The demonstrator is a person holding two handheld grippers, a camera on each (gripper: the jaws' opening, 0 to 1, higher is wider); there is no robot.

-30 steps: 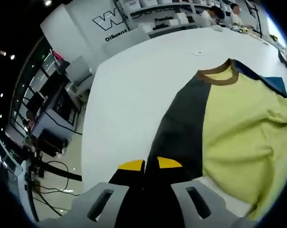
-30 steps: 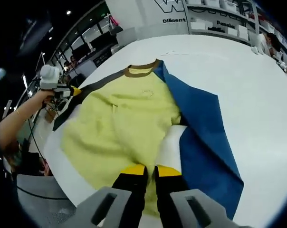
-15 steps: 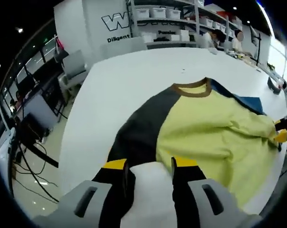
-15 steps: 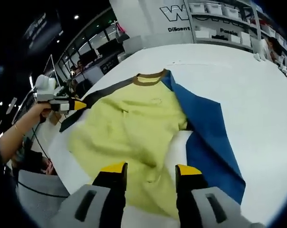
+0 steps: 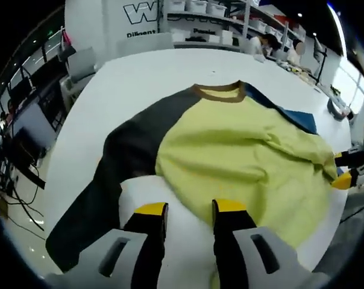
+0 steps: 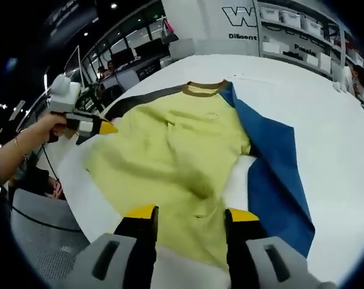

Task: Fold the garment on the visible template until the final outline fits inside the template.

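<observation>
While the garment point(image 5: 242, 150) lies spread on the white counter point(image 5: 140, 72), its yellow body crumpled and collar point(image 5: 221, 92) toward the far edge, the left claw point(image 5: 188, 211) hovers over the near hem with jaws apart, holding nothing. Over the same near hem, the right claw point(image 6: 188, 214) hangs wide and empty, the blue sleeve point(image 6: 272, 168) beside it.

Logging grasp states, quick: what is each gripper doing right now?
Left gripper: open, holding nothing, above the garment.
Right gripper: open, holding nothing.
</observation>
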